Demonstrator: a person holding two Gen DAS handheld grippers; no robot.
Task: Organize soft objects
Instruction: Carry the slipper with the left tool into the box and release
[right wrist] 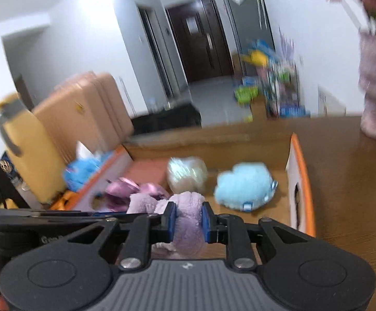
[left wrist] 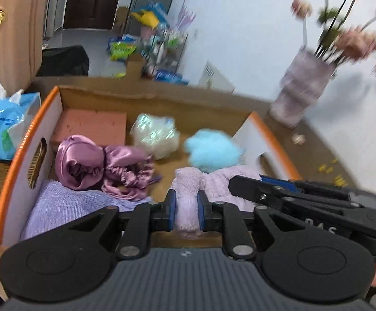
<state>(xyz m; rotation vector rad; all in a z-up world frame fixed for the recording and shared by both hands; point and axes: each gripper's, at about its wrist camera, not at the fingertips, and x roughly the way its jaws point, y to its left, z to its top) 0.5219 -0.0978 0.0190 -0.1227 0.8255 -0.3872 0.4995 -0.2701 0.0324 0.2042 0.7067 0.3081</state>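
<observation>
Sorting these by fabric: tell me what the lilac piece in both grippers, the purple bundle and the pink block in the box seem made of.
Lilac towel: fluffy plush or terry, matte, with fuzzy pile.
Purple bundle: satin-like cloth, glossy, with ruffled edges.
Pink block: probably sponge foam, matte, with a pitted surface.

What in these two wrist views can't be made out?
- Left wrist: lilac fleece cloth, near end hidden behind left gripper.
- Right wrist: its lower part hidden behind right gripper.
- Both: vase, flowers motion-blurred.
- Right wrist: cardboard box, near wall hidden.
</observation>
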